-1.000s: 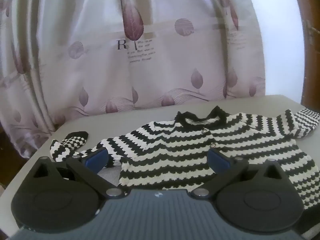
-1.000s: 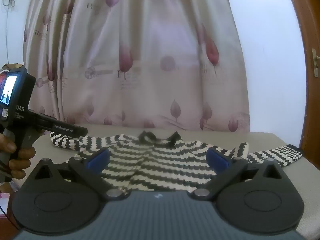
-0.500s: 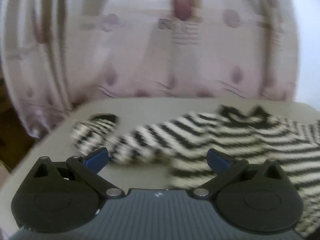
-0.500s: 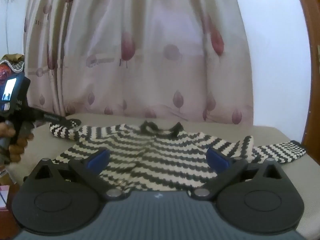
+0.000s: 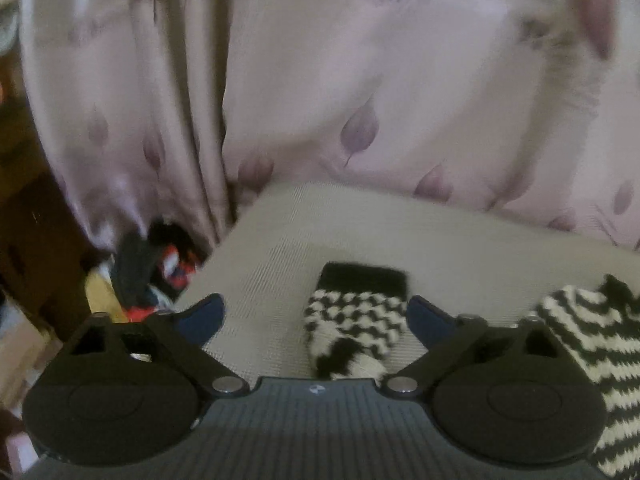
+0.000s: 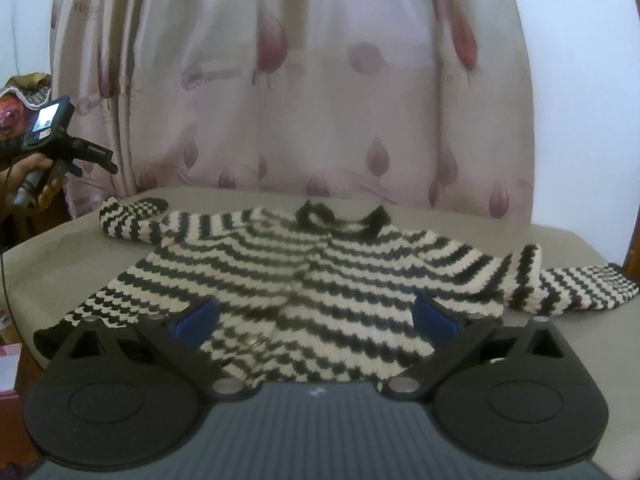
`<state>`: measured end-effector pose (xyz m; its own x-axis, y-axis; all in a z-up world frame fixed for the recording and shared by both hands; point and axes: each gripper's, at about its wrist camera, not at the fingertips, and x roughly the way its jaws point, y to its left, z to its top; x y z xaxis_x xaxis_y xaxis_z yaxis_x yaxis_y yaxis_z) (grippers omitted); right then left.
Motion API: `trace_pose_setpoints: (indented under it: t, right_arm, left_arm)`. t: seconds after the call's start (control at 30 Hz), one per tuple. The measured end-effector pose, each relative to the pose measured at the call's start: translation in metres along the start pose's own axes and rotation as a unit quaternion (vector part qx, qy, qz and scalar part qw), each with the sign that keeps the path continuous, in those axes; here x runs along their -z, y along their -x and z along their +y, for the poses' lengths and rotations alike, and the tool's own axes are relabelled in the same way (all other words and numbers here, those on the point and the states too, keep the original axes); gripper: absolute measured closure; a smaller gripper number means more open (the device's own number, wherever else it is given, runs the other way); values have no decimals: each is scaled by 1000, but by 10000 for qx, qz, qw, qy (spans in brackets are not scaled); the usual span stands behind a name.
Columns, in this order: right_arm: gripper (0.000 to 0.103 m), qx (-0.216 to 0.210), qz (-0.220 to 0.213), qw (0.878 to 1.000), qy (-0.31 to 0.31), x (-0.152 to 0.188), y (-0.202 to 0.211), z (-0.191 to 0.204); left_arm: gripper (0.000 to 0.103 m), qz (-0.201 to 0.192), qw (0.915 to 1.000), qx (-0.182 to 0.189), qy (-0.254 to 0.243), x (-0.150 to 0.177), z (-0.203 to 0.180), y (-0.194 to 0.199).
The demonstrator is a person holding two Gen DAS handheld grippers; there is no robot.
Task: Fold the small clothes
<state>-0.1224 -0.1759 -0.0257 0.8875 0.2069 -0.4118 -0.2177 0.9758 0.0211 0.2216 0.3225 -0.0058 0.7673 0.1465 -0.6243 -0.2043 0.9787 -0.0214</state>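
A small black-and-white striped knit sweater (image 6: 304,276) lies spread flat on the beige table, collar at the far side, one sleeve out to each side. My left gripper (image 5: 316,316) is open over the left sleeve's black-cuffed end (image 5: 356,316), which lies between its fingers, nearer the right one. The sweater's body shows at the right edge of the left wrist view (image 5: 584,344). My right gripper (image 6: 316,316) is open and empty above the sweater's near hem. The left gripper also shows in the right wrist view (image 6: 60,148), held above the left sleeve (image 6: 132,216).
A pink leaf-print curtain (image 6: 304,92) hangs right behind the table (image 5: 304,232). The table's left corner drops off to a pile of colourful items (image 5: 148,276) on the floor. A white wall (image 6: 580,100) and brown door frame stand at right.
My left gripper has swung left from over the sweater's body to over the left sleeve's cuff. My right gripper has moved closer over the near hem.
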Motion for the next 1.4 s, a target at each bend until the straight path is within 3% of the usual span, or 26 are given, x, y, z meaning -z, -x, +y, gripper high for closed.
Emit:
trace_pose_setpoints:
  t: [0.07, 0.13, 0.23, 0.37, 0.43, 0.47, 0.5, 0.6, 0.67, 0.73, 0.83, 0.93, 0.97, 1.07, 1.13, 1.23, 1.27, 1.3, 1.33, 1.37, 1.4]
  right_arm:
    - [0, 6, 98, 9999, -34, 1, -6, 0]
    - [0, 16, 192, 9998, -45, 2, -11, 0]
    - [0, 49, 305, 9995, -12, 2, -17, 1]
    - [0, 109, 415, 9991, -7, 3, -21, 2]
    - [0, 132, 461, 9988, -31, 4, -24, 2]
    - [0, 140, 475, 9988, -41, 4, -25, 2]
    - [0, 150, 485, 9987, -45, 4, -26, 3]
    - [0, 136, 428, 9990, 14, 1, -25, 6]
    - [0, 108, 358, 9993, 53, 1, -23, 8]
    - [0, 55, 329, 9994, 37, 0, -23, 8]
    - [0, -52, 308, 9995, -49, 3, -24, 8]
    - [0, -193, 274, 9994, -102, 7, -23, 8]
    - [0, -218, 262, 9994, -96, 8, -22, 10]
    - [0, -271, 178, 9994, -95, 10, -15, 9]
    - [0, -259, 120, 9995, -105, 11, -9, 6]
    - [0, -221, -6, 9992, -346, 12, 2, -9]
    - [0, -204, -25, 9986, -480, 12, 5, -16]
    - [0, -137, -57, 9980, -618, 13, 8, -26]
    - [0, 20, -109, 9968, -788, 13, 12, -38]
    - [0, 166, -150, 9955, -924, 12, 13, -49]
    - [0, 306, -198, 9932, -1103, 12, 15, -64]
  left_arm:
    - [34, 304, 9995, 28, 96, -4, 7, -24]
    - [34, 653, 9977, 116, 171, -4, 12, -47]
    - [32, 774, 9969, -18, 128, -5, 11, -69]
    - [31, 1004, 9946, 85, 250, -8, 8, -88]
    - [55, 1118, 9932, 59, 314, -5, 6, -93]
    - [82, 981, 9947, -43, 312, -3, 4, -88]
    - [91, 883, 9952, -109, 414, -3, 4, -81]
    - [92, 160, 9923, -794, 940, -5, 13, -38]
    - [92, -472, 9836, -1204, 1261, 4, 22, 14]
    - [94, -824, 9728, -1388, 1661, 22, 33, 63]
    - [95, -965, 9601, -1779, 1932, 61, 43, 118]
    - [95, -833, 9541, -2057, 2010, 95, 48, 145]
    - [93, -820, 9486, -2201, 2120, 106, 51, 150]
    - [73, -725, 9374, -2642, 2152, 131, 63, 154]
    - [72, -663, 9323, -2676, 2342, 142, 72, 161]
    - [70, -726, 9408, -2515, 2153, 147, 55, 173]
    - [61, -783, 9463, -2442, 1971, 146, 46, 175]
    - [40, -847, 9534, -2284, 1782, 142, 34, 176]
    - [27, -892, 9603, -2093, 1617, 138, 21, 174]
    - [8, -955, 9658, -1899, 1483, 135, 11, 172]
    - [5, -1073, 9686, -1782, 1364, 133, -1, 169]
